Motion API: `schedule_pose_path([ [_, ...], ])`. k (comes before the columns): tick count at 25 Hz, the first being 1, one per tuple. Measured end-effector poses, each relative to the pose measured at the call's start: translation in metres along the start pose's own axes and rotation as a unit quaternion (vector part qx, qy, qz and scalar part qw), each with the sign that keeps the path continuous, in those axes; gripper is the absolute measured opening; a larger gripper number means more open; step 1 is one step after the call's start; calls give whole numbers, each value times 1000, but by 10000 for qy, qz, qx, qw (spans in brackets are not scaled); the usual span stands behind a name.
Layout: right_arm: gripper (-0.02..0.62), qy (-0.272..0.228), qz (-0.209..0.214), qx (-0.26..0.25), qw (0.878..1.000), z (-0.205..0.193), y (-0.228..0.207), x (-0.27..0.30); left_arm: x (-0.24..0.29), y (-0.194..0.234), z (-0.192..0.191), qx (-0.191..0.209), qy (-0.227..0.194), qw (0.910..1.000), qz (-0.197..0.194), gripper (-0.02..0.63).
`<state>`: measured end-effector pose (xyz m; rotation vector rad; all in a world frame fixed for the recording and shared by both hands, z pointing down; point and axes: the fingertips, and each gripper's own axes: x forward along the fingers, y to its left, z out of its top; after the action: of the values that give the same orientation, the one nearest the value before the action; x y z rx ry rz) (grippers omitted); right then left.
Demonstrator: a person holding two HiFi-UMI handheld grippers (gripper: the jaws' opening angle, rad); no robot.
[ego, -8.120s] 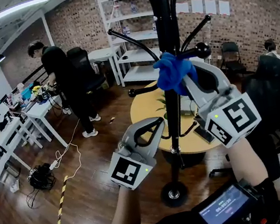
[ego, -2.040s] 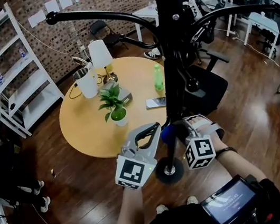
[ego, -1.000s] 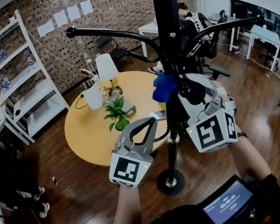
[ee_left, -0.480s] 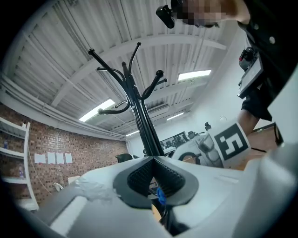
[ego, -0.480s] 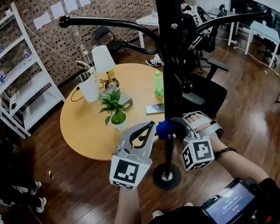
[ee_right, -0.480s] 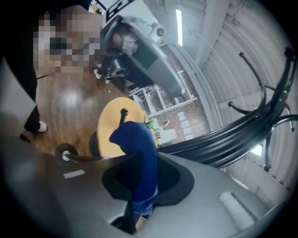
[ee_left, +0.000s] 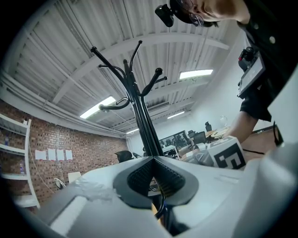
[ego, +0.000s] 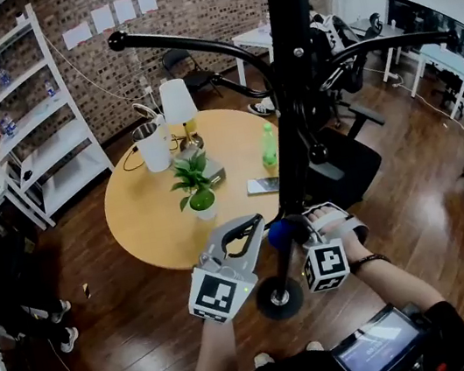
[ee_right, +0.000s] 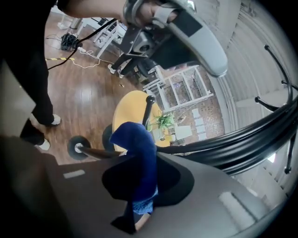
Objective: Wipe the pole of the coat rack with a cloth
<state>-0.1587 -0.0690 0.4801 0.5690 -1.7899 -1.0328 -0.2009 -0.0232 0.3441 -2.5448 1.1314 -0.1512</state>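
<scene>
Right gripper (ego: 301,232), clamped on the blue cloth (ego: 279,233), holds it against the coat rack pole (ego: 297,124) low near the base (ego: 279,297); the upright pole's length runs upward from the cloth

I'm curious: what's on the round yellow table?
A potted plant, white lamp, white jug, green bottle and phone. The coat rack pole hides the table's right edge.

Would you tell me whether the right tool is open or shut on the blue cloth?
Shut on it: in the right gripper view, the right tool pinches the blue cloth between its jaws.
</scene>
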Motion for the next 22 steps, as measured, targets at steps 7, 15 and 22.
schedule_pose_path([
  [7, 51, -383, -888, 308, 9948, 14, -84, -46, 8, 6, 16, 14, -345, 9994, 36, 3],
  [15, 51, -1058, -2369, 671, 9634, 39, -206, -122, 16, 10, 42, 427, -517, 9977, -55, 3],
  [22, 51, -1272, -3140, 827, 9372, 45, -249, -152, 14, 21, 56, 640, -646, 9959, 3, 3],
])
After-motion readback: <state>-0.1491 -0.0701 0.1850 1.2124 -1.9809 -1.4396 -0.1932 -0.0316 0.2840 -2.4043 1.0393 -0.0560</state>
